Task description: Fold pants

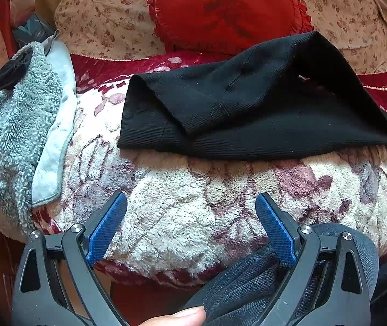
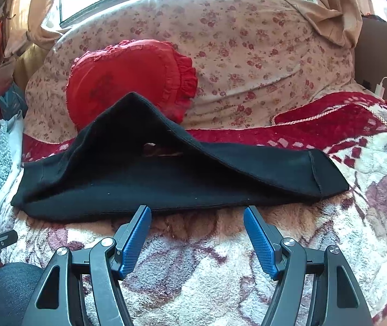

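The black pants (image 2: 166, 184) lie folded across the fleecy floral blanket (image 2: 342, 231), spread lengthwise from side to side, with their upper layer humped up into a peak in front of the red heart-shaped cushion (image 2: 128, 78); a small gap shows under that raised fold. The hemmed end of the pants lies flat on the blanket on the side away from the grey fleece garment (image 1: 17, 125), which is heaped just beside the other end of the pants. Behind the pants sits a pale flower-print quilt (image 2: 247, 62), with the cushion leaning against it. The left gripper (image 1: 190, 212) hangs over the bare blanket on the near side of the pants, its blue-padded fingers spread wide and grasping nothing, apart from the cloth. The right gripper (image 2: 197, 217) is likewise released, its fingertips just short of the near edge of the pants, whether touching it cannot be told
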The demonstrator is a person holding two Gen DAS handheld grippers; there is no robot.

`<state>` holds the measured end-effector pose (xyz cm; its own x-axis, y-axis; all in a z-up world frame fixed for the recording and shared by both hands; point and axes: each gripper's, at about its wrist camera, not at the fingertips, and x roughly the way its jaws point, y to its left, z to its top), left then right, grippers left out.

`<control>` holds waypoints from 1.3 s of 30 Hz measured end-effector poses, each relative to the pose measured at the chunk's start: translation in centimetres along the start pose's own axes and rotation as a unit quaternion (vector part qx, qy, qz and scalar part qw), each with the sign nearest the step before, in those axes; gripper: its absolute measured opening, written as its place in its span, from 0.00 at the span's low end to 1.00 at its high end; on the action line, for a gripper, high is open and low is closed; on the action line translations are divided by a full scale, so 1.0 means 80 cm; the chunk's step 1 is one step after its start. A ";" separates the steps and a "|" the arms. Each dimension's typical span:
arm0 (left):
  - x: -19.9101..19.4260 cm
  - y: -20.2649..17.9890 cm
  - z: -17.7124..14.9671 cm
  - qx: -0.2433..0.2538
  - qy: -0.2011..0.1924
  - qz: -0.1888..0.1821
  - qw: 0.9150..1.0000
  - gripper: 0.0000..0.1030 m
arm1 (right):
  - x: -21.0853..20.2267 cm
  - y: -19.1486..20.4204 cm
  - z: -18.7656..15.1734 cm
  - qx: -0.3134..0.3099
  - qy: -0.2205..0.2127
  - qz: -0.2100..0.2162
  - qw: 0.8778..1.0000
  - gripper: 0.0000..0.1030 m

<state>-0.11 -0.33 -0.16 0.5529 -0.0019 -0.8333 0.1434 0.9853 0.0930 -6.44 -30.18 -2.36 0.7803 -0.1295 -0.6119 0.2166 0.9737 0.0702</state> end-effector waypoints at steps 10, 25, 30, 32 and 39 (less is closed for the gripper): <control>-0.002 0.002 0.000 0.000 -0.003 -0.009 1.000 0.93 | -0.006 -0.005 0.004 0.009 -0.005 -0.003 1.000 0.67; 0.019 0.118 0.001 -0.097 -0.053 -0.247 0.963 0.99 | -0.005 -0.007 0.006 0.022 -0.004 0.007 1.000 0.67; 0.063 0.162 0.005 -0.199 -0.016 -0.334 0.921 0.99 | 0.000 -0.002 0.005 0.021 0.003 0.011 1.000 0.67; 0.083 0.173 0.013 -0.246 0.002 -0.375 0.894 0.99 | 0.003 0.003 0.005 0.016 0.006 0.012 1.000 0.67; 0.098 0.183 0.039 -0.308 -0.001 -0.439 0.844 0.92 | 0.009 0.002 -0.001 0.009 0.017 0.007 1.000 0.67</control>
<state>8.90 13.58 -3.66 0.4572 -0.7775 -0.4319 0.0450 0.5052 -0.8619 -5.86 -30.08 -2.87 0.7631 -0.1095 -0.6369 0.2166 0.9719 0.0925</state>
